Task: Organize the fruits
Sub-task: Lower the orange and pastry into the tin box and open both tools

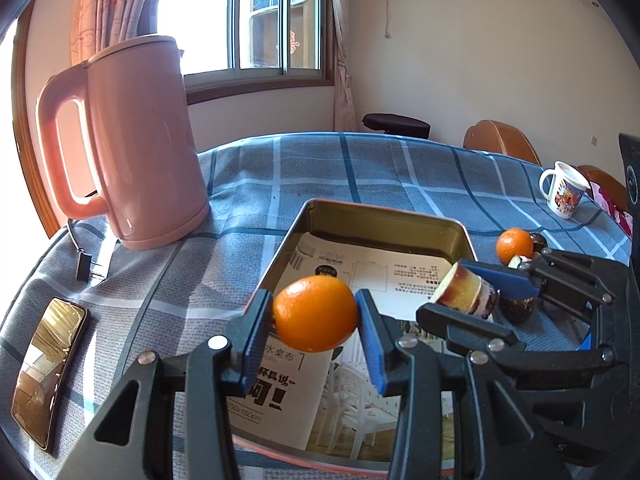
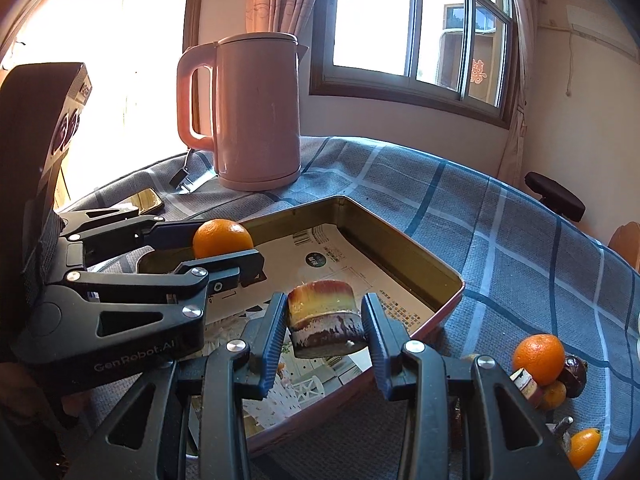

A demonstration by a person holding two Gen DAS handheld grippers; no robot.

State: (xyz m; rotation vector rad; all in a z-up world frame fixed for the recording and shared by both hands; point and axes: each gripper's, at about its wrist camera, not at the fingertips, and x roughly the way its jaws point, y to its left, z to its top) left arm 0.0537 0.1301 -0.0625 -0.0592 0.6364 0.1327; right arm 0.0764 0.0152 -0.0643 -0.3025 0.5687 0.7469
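My left gripper (image 1: 316,314) is shut on an orange (image 1: 315,313) and holds it above the near left part of a metal tin tray (image 1: 384,216). My right gripper (image 2: 325,316) is shut on a red-yellow fruit slice (image 2: 324,312) with a dark purple rim, held over the tray (image 2: 400,240). In the left wrist view the right gripper (image 1: 468,292) with its slice (image 1: 464,294) sits at the right; in the right wrist view the left gripper (image 2: 224,246) with its orange (image 2: 222,238) sits at the left. More fruit lies on the cloth right of the tray: an orange (image 2: 538,358), dark fruits (image 2: 574,374) and a small orange piece (image 2: 584,446).
A pink kettle (image 1: 136,140) stands at the back left, with its plug (image 1: 84,268) and a phone (image 1: 48,372) on the blue checked cloth. A printed paper (image 1: 360,276) lines the tray. A white mug (image 1: 564,192) stands far right. Chairs (image 1: 500,140) stand beyond the table.
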